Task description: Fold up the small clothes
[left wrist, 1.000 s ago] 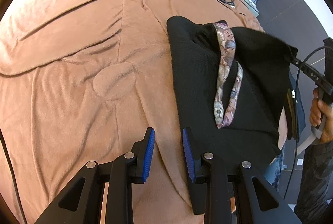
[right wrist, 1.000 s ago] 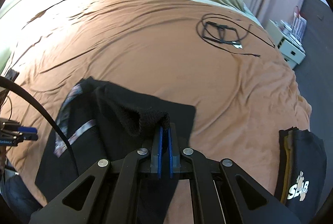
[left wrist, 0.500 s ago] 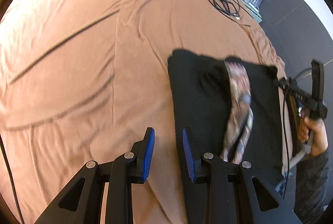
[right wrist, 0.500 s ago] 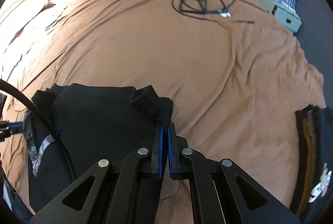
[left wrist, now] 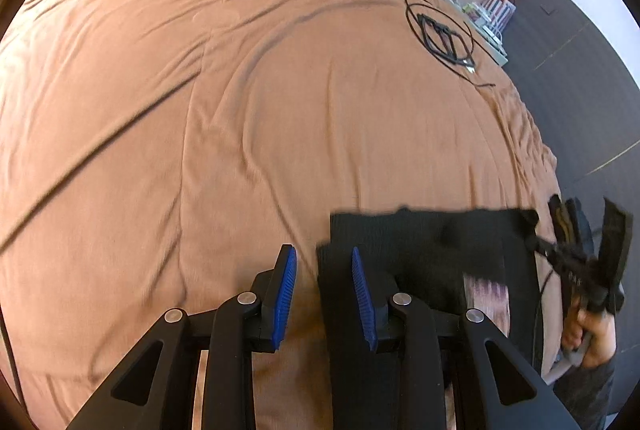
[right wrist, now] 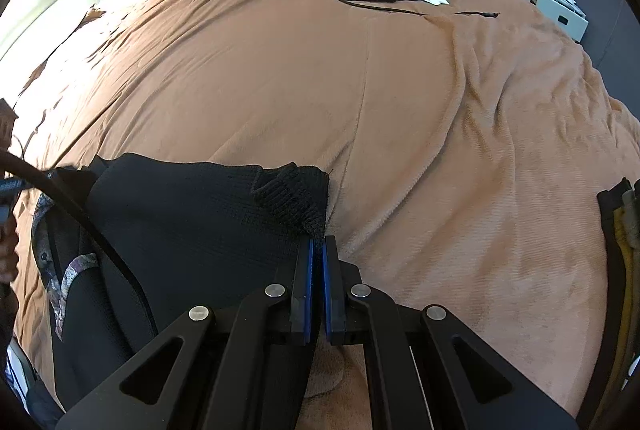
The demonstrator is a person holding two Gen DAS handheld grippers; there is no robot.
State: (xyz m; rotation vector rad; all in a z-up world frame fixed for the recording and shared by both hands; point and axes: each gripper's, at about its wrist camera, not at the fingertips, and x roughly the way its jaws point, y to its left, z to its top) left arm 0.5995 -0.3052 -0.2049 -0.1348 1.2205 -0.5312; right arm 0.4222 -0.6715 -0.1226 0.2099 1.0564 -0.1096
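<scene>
Starting at the left, our left gripper (left wrist: pixel 324 296) hangs over the brown blanket (left wrist: pixel 240 110) with its jaws narrowly parted and nothing between them. The black garment (left wrist: pixel 420 250) begins just to the right of its fingers, its near edge running past the right-hand blue pad (left wrist: pixel 362 302), so the cloth lies to that gripper's right and slightly ahead. The garment's long axis runs across the bed between our two hands, with a patterned strip (right wrist: pixel 66 278) showing at its left end in the right wrist view.

Further right, our right gripper (right wrist: pixel 316 284) is clamped shut on the garment's ribbed far corner (right wrist: pixel 296 198), pressing it down near the blanket. Our left hand is the free one and sits nearest the loose edge, so we judge the next fold falls to it.

Compared with a second ago, the raised corner has come down flat, the fold has covered most of the patterned strip, and our left gripper has slid sideways along the bed.
</scene>
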